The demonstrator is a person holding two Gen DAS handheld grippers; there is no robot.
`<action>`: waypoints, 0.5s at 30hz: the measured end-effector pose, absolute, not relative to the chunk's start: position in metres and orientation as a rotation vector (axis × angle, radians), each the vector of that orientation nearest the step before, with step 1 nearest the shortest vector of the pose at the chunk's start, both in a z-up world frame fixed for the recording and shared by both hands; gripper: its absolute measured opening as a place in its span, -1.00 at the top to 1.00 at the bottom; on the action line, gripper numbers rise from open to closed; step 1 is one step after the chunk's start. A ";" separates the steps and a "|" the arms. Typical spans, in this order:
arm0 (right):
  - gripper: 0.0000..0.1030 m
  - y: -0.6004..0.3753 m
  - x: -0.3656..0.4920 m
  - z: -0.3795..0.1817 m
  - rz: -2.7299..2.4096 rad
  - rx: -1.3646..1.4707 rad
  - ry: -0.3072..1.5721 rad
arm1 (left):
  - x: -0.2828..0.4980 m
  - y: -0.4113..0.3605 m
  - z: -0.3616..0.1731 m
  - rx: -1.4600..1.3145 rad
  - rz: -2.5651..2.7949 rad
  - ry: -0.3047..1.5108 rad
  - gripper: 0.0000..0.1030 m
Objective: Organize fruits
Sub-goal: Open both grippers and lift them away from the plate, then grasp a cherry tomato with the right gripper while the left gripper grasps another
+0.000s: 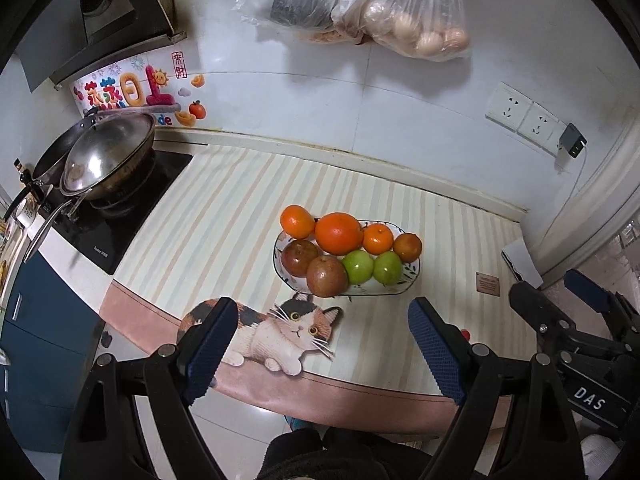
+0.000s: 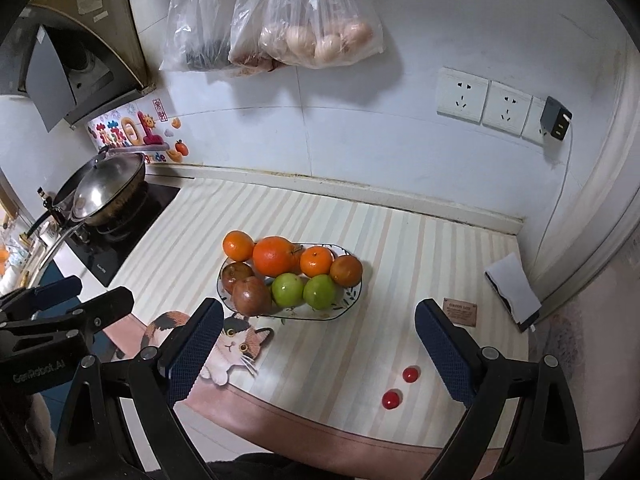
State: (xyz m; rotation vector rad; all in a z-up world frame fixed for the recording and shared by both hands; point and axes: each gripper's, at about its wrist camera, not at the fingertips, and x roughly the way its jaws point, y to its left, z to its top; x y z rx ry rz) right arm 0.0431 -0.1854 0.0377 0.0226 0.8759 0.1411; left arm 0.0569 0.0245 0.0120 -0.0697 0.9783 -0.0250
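An oval patterned plate [image 1: 400, 290] [image 2: 344, 308] stands mid-counter on a striped mat. It holds a big orange [image 1: 339, 233] [image 2: 276, 255], tangerines, two green apples [image 1: 359, 266] [image 2: 287, 289] and reddish-brown fruits [image 1: 327, 276] [image 2: 252, 295]. Two cherry tomatoes [image 2: 411, 374] [image 2: 391, 399] lie loose near the mat's front right edge. My left gripper [image 1: 324, 346] hangs open above the mat's front edge, nearer than the plate, holding nothing. My right gripper [image 2: 320, 346] is also open and empty, to the left of the tomatoes. Both grippers are clear of the fruit.
A lidded wok [image 1: 108, 156] [image 2: 108, 188] sits on a black hob at the left. Plastic bags [image 1: 400, 12] [image 2: 312, 28] hang on the wall above. Wall sockets with a charger [image 2: 556, 122] are at the right, with a white booklet [image 2: 514, 290] below.
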 end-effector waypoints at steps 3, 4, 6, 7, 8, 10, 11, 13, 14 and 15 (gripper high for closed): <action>-0.92 -0.193 0.044 0.033 0.153 0.052 0.884 | 0.057 0.019 0.007 -0.071 -0.028 0.991 -0.69; -0.92 -0.197 0.045 0.030 0.158 0.065 0.892 | 0.058 0.018 0.005 -0.074 -0.028 0.998 -0.69; -0.92 -0.206 0.049 0.022 0.167 0.099 0.912 | 0.061 0.014 -0.002 -0.079 -0.026 1.007 -0.69; -0.92 -0.213 0.052 0.017 0.167 0.119 0.926 | 0.063 0.011 -0.007 -0.075 -0.023 1.017 -0.69; -0.92 -0.221 0.055 0.011 0.158 0.135 0.938 | 0.066 0.007 -0.012 -0.065 -0.017 1.026 -0.69; -0.92 -0.241 0.062 -0.003 0.116 0.163 0.957 | 0.074 -0.003 -0.027 -0.036 0.000 1.045 -0.69; -0.91 -0.252 0.065 -0.011 0.093 0.177 0.965 | 0.079 -0.009 -0.035 -0.025 0.001 1.060 -0.69; -0.89 -0.276 0.074 -0.035 0.050 0.193 1.004 | 0.089 -0.023 -0.056 -0.002 0.001 1.106 -0.69; -0.80 -0.285 0.078 -0.045 0.039 0.201 1.018 | 0.094 -0.030 -0.066 0.007 -0.003 1.127 -0.69; -0.74 -0.295 0.081 -0.057 0.022 0.211 1.036 | 0.099 -0.039 -0.079 0.023 -0.005 1.154 -0.69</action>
